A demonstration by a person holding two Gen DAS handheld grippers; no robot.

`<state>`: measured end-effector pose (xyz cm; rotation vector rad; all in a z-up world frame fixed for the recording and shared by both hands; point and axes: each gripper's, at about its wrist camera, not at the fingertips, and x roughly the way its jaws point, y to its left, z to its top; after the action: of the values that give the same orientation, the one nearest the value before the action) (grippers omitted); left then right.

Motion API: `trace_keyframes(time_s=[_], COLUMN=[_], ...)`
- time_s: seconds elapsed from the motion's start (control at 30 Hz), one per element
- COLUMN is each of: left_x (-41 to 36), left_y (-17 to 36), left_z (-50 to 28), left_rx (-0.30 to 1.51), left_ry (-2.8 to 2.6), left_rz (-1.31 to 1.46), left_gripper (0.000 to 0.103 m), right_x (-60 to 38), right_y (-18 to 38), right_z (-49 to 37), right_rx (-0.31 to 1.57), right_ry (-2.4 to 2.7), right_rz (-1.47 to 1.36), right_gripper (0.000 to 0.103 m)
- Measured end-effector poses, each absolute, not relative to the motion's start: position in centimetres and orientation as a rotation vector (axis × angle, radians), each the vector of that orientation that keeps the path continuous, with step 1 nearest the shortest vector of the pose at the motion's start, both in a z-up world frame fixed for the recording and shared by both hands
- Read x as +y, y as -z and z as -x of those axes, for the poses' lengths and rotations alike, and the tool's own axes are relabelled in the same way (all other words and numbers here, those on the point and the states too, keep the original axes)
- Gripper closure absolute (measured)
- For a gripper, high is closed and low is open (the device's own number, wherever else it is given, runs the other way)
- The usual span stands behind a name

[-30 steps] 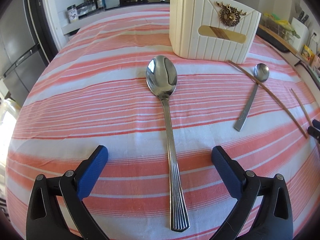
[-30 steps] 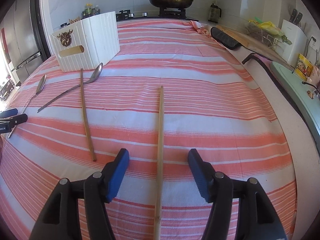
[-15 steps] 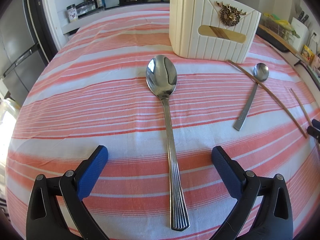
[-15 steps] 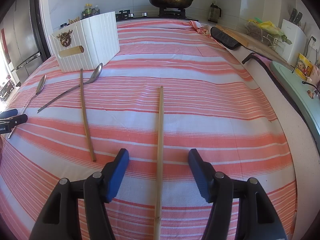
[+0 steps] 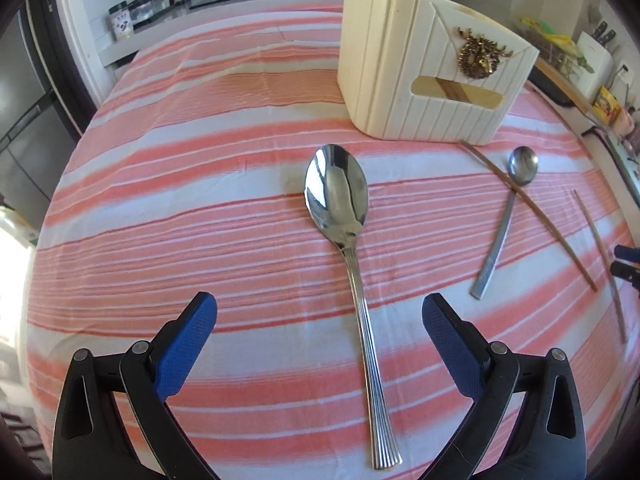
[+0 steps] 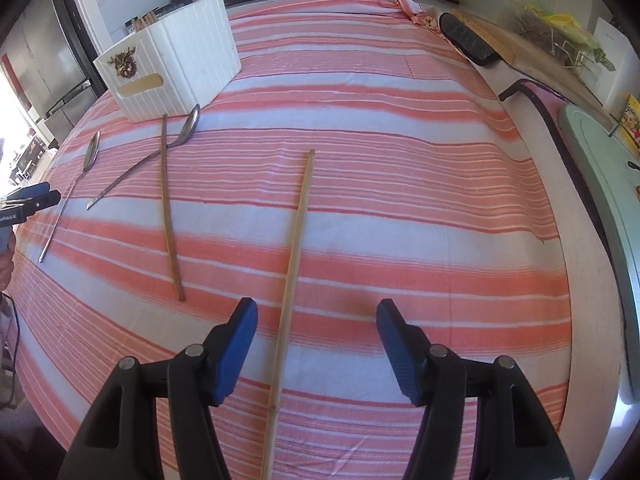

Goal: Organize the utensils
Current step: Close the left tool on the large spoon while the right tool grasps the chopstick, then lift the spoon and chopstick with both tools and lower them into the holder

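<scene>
With the left gripper [image 5: 319,318] wide open astride its near handle, the large polished steel spoon [image 5: 352,240] lying on the striped desk [image 5: 160,184] looks rigid and slippery; grasp the ribbed handle mid-length.

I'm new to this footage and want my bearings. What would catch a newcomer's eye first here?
Probably the big shiny spoon, lying on the pink striped tablecloth between the open left gripper fingers. Behind it stands a cream utensil box with a gold ornament. In the right view, a long wooden chopstick lies between the open right gripper fingers.
</scene>
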<state>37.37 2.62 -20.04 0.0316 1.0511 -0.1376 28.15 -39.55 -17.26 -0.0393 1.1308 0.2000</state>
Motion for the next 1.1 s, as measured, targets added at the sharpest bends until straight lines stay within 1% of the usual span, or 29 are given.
trace_keyframes(time_s=[0.1, 0.23, 0.47, 0.53, 0.63, 0.67, 0.7, 0.73, 0.77, 0.8, 0.83, 0.97, 1.1], left_x=[2.3, 1.8, 2.0, 1.6, 0.6, 0.2, -0.1, -0.4, -0.6, -0.8, -0.7, 0.3, 0.9], left_y=[20.6, 21.2, 21.8, 21.7, 21.4, 21.2, 21.0, 20.8, 20.6, 20.5, 20.5, 19.0, 15.2], left_z=[-38.2, -38.9, -41.3, -42.1, -43.2, -43.5, -43.7, -43.9, -44.1, -44.2, -44.2, -42.8, -39.6], left_rx=[1.064, 1.079, 1.109, 1.115, 1.126, 1.126, 1.123, 1.117, 1.110, 1.112, 1.107, 1.054, 0.946], left_ry=[0.118, 0.102, 0.033, 0.023, 0.029, 0.036, 0.044, 0.054, 0.057, 0.057, 0.059, 0.077, 0.114], left_rz=[-0.009, -0.027, -0.015, -0.014, -0.021, -0.023, -0.026, -0.033, -0.049, -0.058, -0.057, -0.028, 0.004], left_gripper=[0.001, 0.001, 0.001, 0.005, 0.018, 0.027, 0.040, 0.049, 0.062, 0.062, 0.062, 0.062, 0.062], right_x=[-39.7, -38.7, -36.7, -36.5, -36.4, -36.2, -36.2, -36.1, -36.2, -36.5, -36.7, -37.8, -38.6], right_y=[16.9, 16.9, 18.0, 18.0, 18.0, 18.0, 18.0, 18.0, 17.9, 17.9, 17.9, 16.6, 12.1], right_z=[-29.4, -30.8, -33.4, -34.4, -35.9, -36.4, -36.9, -37.3, -37.7, -37.9, -38.2, -37.6, -34.6], right_rx=[1.142, 1.160, 1.188, 1.187, 1.193, 1.200, 1.201, 1.200, 1.201, 1.202, 1.204, 1.138, 0.982], right_ry=[-0.211, -0.234, -0.224, -0.222, -0.216, -0.216, -0.213, -0.209, -0.203, -0.208, -0.215, -0.238, -0.274], right_rz=[0.014, 0.033, 0.129, 0.128, 0.123, 0.125, 0.131, 0.137, 0.135, 0.119, 0.089, -0.014, -0.108], right_gripper=[0.045, 0.049, 0.049, 0.049, 0.050, 0.054, 0.060, 0.074, 0.089, 0.096, 0.097, 0.097, 0.097])
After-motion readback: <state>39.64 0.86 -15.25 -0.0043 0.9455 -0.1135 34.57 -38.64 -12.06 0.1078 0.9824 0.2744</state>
